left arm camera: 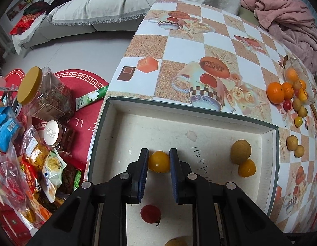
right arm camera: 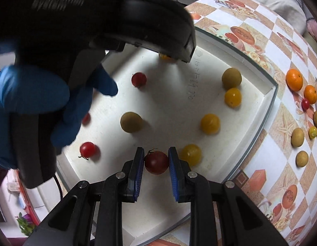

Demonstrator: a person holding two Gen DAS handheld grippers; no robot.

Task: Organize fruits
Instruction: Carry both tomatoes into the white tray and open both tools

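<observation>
Left wrist, left gripper [left arm camera: 159, 160] pinching glossy round yellow tomato [left arm camera: 159, 162]

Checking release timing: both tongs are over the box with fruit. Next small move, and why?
Probably open both and lift. The left tongs pinch a yellow tomato, the right tongs a dark red tomato, both low over the box floor among other fruit.
</observation>
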